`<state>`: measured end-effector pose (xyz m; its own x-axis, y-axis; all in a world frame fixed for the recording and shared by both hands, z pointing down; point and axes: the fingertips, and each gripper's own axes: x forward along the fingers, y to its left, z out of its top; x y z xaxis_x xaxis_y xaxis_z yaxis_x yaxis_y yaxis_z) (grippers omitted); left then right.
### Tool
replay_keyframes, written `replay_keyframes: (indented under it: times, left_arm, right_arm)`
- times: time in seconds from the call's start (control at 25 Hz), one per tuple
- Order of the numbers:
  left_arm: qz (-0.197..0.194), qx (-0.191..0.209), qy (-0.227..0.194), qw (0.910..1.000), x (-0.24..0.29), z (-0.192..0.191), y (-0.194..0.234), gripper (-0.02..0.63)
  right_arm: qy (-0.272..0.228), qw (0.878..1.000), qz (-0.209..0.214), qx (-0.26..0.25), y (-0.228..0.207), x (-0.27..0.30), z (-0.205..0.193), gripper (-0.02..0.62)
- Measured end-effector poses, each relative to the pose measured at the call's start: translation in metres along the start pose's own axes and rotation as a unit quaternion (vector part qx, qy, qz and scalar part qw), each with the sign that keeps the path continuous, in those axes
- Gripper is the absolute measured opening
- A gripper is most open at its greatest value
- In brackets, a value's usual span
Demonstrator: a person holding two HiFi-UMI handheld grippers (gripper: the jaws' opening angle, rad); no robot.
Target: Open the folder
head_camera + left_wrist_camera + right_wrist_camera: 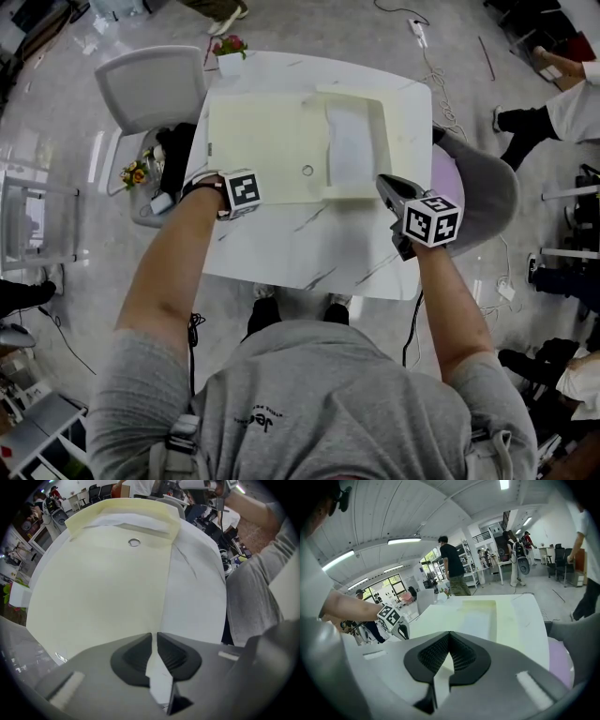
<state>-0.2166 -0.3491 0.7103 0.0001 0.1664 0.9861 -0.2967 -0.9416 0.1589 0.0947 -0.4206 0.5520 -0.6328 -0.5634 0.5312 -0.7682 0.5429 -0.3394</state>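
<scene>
A pale yellow folder (267, 141) lies flat on the white table (309, 253). Its flap (354, 141) is turned out to the right, with a white sheet (349, 148) showing inside. A round snap (307, 170) sits near the folder's front edge and shows in the left gripper view as a metal ring (134, 542). My left gripper (228, 197) points straight down at the folder's front left corner; its jaws (154, 633) are shut with nothing seen between them. My right gripper (382, 180) hovers by the flap's front right corner, shut and empty (449, 633).
A small pot of pink flowers (230, 52) stands at the table's far edge. A white chair (150, 84) is at the far left, a grey chair (487, 192) at the right. Several people stand around the room, and cables lie on the floor.
</scene>
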Motion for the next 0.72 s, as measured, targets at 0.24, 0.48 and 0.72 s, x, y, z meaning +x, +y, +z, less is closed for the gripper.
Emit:
replay_keyframes:
  times: [0.24, 0.48, 0.72]
  left_arm:
    - [-0.014, 0.0, 0.003, 0.9999, 0.001, 0.001, -0.007, 0.1]
    - [-0.013, 0.002, 0.008, 0.9999, 0.0, 0.0, -0.006, 0.1]
    - [-0.017, 0.005, 0.002, 0.9998, 0.004, 0.003, -0.006, 0.1]
  right_arm:
    - [0.002, 1.0, -0.002, -0.005, 0.0, 0.002, 0.001, 0.002]
    - [0.003, 1.0, -0.003, -0.006, 0.0, 0.003, 0.002, 0.002]
    - [0.005, 1.0, -0.004, -0.007, -0.001, 0.004, 0.001, 0.002]
